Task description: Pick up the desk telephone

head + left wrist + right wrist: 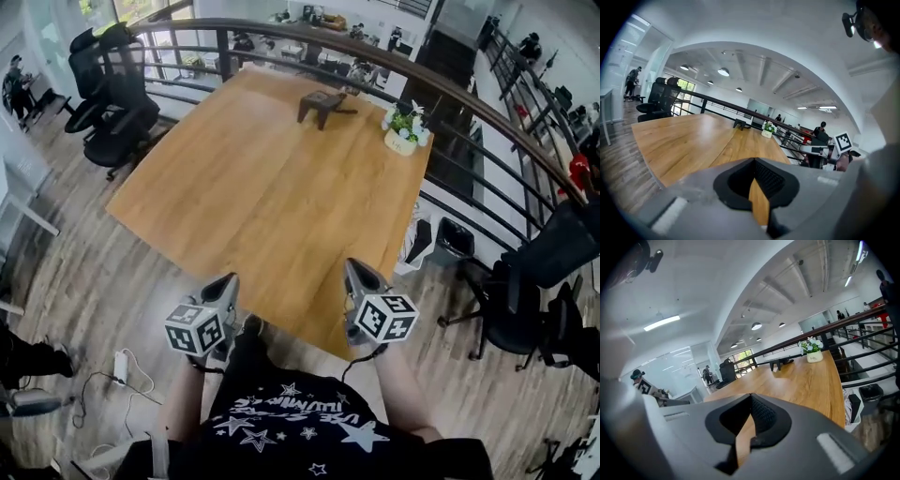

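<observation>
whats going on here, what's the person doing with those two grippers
A person stands at the near edge of the large light wooden table, holding a grey two-jaw gripper in each hand. The left gripper and right gripper are both shut and empty, hovering by that edge. The dark desk telephone sits untouched at the far end, beside a small white pot of flowers.

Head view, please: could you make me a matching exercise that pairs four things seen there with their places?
Things:
1. desk telephone
2. flower pot
3. office chairs
4. left gripper

Places:
a. on the floor, left of the table
b. at the table's near edge, jaws shut
c. at the table's far end, toward the middle
d. at the table's far right corner

Pairs: 1-c, 2-d, 3-a, 4-b
</observation>
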Motion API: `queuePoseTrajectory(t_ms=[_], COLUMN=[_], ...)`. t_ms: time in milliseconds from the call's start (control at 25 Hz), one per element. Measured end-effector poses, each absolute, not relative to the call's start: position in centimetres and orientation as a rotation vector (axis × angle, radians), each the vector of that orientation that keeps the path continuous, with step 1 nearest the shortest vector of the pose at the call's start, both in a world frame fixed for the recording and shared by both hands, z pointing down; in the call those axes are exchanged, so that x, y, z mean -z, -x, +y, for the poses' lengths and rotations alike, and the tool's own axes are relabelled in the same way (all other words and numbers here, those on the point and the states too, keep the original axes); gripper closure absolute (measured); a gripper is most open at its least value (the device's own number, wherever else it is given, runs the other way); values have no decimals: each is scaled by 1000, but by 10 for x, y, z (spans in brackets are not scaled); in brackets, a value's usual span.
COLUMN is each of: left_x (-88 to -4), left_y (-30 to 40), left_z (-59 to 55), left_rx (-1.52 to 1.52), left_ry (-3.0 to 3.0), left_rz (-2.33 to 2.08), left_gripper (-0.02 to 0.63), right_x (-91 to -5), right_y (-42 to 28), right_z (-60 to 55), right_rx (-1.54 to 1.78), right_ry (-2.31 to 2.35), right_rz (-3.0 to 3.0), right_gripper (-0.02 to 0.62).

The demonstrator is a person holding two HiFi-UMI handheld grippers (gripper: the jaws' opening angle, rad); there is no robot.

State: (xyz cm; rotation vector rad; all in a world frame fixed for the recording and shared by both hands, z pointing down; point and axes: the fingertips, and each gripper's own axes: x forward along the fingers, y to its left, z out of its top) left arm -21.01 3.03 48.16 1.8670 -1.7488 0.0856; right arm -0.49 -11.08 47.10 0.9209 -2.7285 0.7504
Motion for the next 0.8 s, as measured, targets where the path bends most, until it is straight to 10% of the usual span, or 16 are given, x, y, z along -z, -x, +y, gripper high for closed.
queuePoseTrajectory(t_ms=[800], left_x=[-441], left_y=[336], left_z=[-205], left_rx=[-63], left_ry=[-2120], left_rz=[-1423], left_gripper=[604], right_x=[-449], right_y=[104], right_z=[-199], right_rx=[-769], right_ry=[-1401], right_rz=[-2584], right_gripper=[597])
